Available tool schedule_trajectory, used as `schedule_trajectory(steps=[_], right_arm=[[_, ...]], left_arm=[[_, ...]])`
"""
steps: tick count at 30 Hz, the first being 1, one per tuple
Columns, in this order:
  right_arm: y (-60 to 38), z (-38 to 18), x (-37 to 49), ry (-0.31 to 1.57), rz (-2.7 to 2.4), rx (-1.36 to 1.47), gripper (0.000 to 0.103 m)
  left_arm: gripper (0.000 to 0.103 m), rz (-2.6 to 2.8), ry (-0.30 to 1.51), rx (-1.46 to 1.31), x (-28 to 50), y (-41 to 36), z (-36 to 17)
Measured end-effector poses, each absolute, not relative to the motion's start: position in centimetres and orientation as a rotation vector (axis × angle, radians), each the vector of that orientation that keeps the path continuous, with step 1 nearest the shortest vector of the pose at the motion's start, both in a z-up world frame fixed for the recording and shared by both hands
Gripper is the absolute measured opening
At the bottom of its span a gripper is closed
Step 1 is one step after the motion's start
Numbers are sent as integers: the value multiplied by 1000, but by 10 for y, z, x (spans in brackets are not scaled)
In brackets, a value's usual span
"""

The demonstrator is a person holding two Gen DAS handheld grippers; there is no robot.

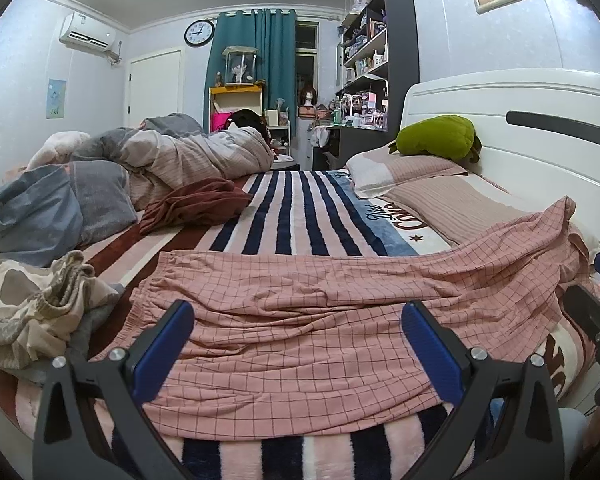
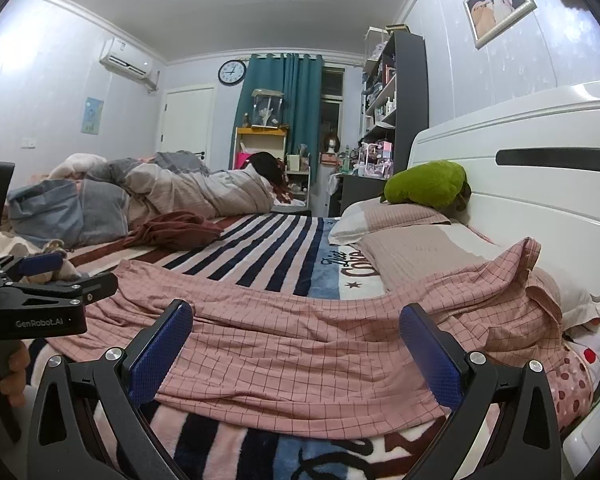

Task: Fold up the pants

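Note:
Pink checked pants (image 1: 320, 320) lie spread and wrinkled across the striped blanket (image 1: 292, 208), waistband at the left, legs running right up onto a pillow by the headboard. My left gripper (image 1: 298, 320) hovers open over the waist half, nothing between its blue pads (image 1: 164, 344). In the right wrist view the same pants (image 2: 300, 340) stretch across the bed, their leg ends bunched near the headboard. My right gripper (image 2: 296, 320) stands open above the leg half, holding nothing. The left gripper (image 2: 40, 288) shows at the left edge there, held by a hand (image 2: 12, 372).
A crumpled beige patterned garment (image 1: 32, 312) lies left of the waistband. A dark red cloth (image 1: 192, 204), grey-blue clothes (image 1: 40, 212) and a bundled duvet (image 1: 188, 152) sit further back. Pillows (image 1: 428, 188), a green plush (image 1: 436, 136) and the white headboard (image 1: 540, 128) are at the right.

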State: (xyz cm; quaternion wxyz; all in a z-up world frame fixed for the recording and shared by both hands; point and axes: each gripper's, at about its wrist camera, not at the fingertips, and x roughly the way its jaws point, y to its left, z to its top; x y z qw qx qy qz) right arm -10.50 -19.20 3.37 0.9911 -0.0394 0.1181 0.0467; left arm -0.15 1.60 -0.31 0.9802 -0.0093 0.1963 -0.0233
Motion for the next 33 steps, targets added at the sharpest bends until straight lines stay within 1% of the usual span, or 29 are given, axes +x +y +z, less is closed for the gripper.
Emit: schedule_trajectory(steps=[25, 30, 33], right_arm=[[-192, 35, -108, 227, 98, -61, 103], [-205, 40, -111, 212, 168, 42, 102], [-217, 41, -105, 242, 208, 111, 102]], left_arm=[[102, -58, 413, -31, 1, 23, -4], [102, -86, 454, -129, 4, 34, -3], [102, -103, 489, -237, 5, 52, 1]])
